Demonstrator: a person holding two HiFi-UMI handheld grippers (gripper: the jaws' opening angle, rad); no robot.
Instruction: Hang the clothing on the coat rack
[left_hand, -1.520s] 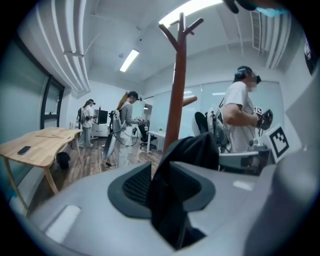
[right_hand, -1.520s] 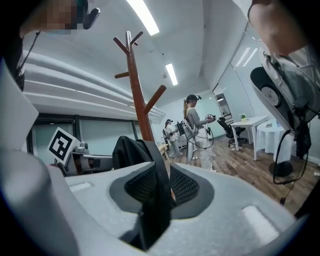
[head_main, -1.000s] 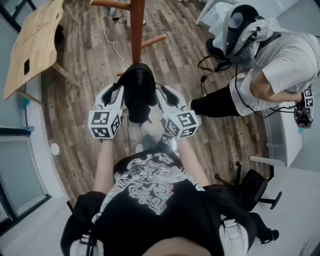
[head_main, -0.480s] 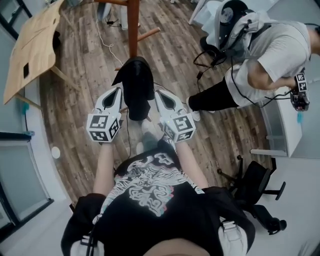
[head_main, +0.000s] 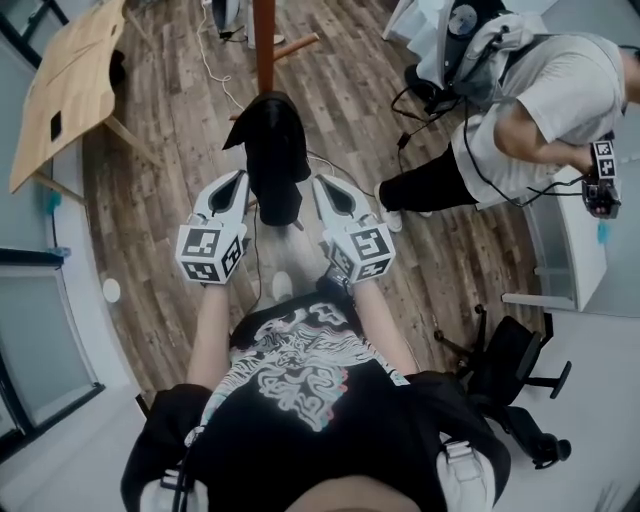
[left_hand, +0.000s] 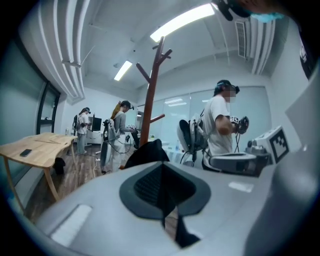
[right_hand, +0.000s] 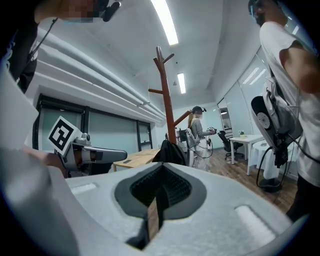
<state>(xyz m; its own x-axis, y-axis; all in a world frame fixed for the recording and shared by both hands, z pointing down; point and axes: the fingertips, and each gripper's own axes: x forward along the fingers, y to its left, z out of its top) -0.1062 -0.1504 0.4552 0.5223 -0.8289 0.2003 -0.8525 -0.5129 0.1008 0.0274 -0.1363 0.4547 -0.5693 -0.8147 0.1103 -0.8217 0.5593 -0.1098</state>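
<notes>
Hanging between the two tools in the head view, a black garment (head_main: 275, 150) sags towards the wooden floor (head_main: 180, 130). The left hand-held gripper (head_main: 240, 182) meets its left edge and the right hand-held gripper (head_main: 318, 185) its right edge, both held level at chest height. The rack (head_main: 264, 40) stands just beyond the garment, its pole running up out of the top of the view with a peg jutting to the right. The garment is not on any peg. A wooden worktop (head_main: 70, 80) stands well apart at the upper left. A second person (head_main: 540, 110) bends over at the upper right.

From the left gripper view, the left hand-held gripper (left_hand: 164, 192) is clenched, with a dark strip of cloth pinched in the seam between its pads. A black peak of the garment (left_hand: 147, 152) rises just past the jaws, in front of the rack (left_hand: 152, 85).

From the right gripper view, the right hand-held gripper (right_hand: 159, 192) is likewise clamped on dark cloth. The garment (right_hand: 171, 150) rises just beyond it at the foot of the rack (right_hand: 165, 95).
</notes>
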